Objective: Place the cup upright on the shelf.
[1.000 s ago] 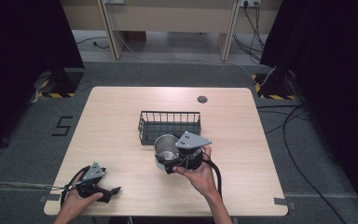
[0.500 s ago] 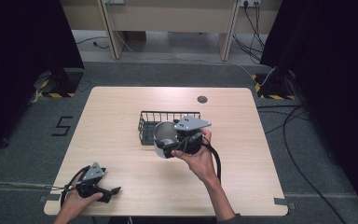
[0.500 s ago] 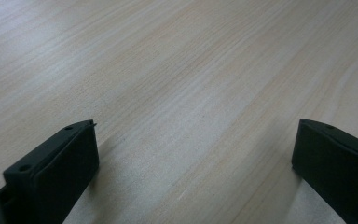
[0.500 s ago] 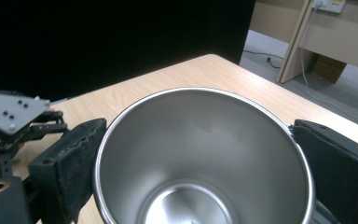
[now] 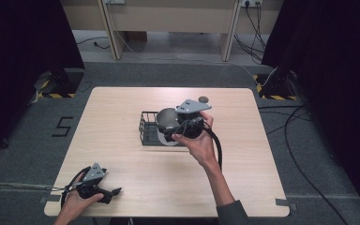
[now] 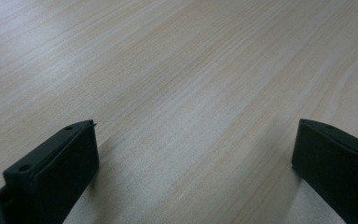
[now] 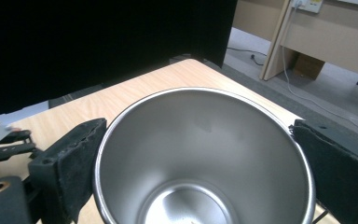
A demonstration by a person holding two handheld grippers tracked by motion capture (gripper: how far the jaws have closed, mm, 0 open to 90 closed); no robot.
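My right gripper is shut on a shiny steel cup, held in the air over a black wire basket in the middle of the table. In the right gripper view the cup sits between both black pads, its open mouth toward the camera and nothing inside it. My left gripper rests low near the table's front left corner. Its jaws stand open over bare wood with nothing between them.
A small dark round disc lies on the far part of the light wooden table. Cables trail from both grippers. Dark curtains flank the table, and desk legs stand on grey carpet beyond it.
My right gripper has lifted the steel cup and carried it away from the person, from in front of the basket to above it. The left gripper has stayed put.
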